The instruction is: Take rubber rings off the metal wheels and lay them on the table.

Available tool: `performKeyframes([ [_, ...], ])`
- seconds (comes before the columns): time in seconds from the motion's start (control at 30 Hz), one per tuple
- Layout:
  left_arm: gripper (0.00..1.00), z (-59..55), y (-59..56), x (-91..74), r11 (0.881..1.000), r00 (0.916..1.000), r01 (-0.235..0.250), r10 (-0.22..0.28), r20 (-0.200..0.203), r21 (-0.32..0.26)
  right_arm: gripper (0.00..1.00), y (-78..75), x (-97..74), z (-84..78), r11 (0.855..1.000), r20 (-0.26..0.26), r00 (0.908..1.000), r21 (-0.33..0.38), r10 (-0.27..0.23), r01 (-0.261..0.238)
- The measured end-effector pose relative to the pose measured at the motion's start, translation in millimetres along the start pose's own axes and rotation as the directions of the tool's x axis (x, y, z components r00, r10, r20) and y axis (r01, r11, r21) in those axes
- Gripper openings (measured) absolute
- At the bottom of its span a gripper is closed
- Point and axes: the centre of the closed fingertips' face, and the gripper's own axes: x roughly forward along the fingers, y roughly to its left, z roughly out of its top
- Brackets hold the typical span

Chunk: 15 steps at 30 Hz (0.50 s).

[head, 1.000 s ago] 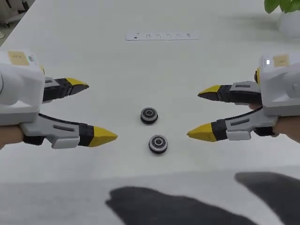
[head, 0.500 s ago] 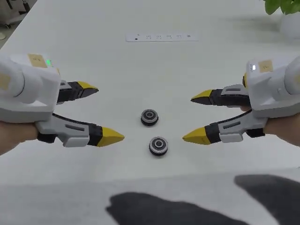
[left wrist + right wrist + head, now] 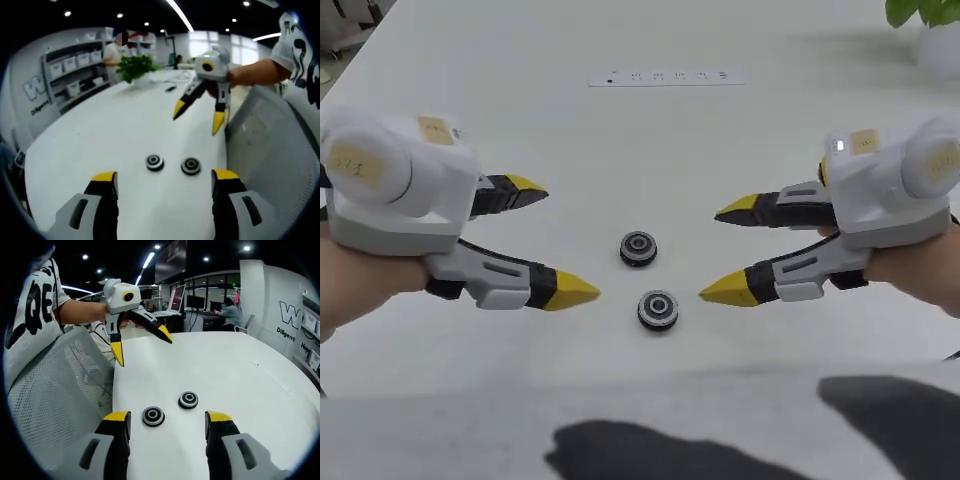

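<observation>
Closing on a wheel is the step in hand. It should go best if one gripper pins the wheel by its metal hub while the other pinches the ring (image 3: 643, 311) at the rim and peels it off sideways, since a loose wheel would likely skid on the smooth table (image 3: 620, 140). The near wheel (image 3: 658, 309) and far wheel (image 3: 638, 248) lie flat on the table between the grippers, close together but apart, each with its dark ring on. The left gripper (image 3: 568, 241) has its jaws spread wide, holding and touching nothing. The right gripper (image 3: 710, 253) is equally wide and empty, just clear of the near wheel
</observation>
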Motion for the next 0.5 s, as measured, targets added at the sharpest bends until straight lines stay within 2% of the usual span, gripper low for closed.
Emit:
performKeyframes([
  [0.5, 0.77, -6.8, -1.5, 17.4, 1.000, 0.9992, 0.031, -0.031, -0.027, 0.003, 0.62, 0.0, 10.5, -8.9, 0.999, -0.015, 0.9994, 0.008, 0.031, -0.031],
])
